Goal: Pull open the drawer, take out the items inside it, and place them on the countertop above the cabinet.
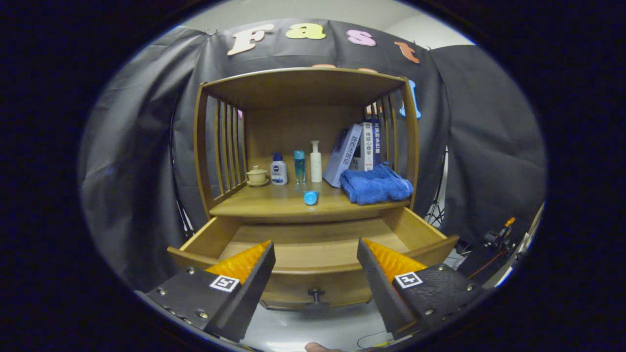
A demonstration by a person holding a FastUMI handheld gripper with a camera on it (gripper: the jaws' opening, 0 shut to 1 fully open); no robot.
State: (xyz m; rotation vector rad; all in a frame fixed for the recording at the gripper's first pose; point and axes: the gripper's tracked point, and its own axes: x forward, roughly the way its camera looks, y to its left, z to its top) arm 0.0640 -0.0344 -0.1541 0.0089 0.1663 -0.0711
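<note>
While spread wide, tool holds nothing above seemingly empty drawer.

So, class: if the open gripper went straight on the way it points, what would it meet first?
Probably the open wooden drawer's front panel, near its dark round knob, which lies between the gripper's spread fingers; depth is uncertain.

Hand-held two-finger tongs level, pointing straight ahead, fingers spread wide apart, gripping nothing. Sliver of a fingertip visible low between them.
</note>
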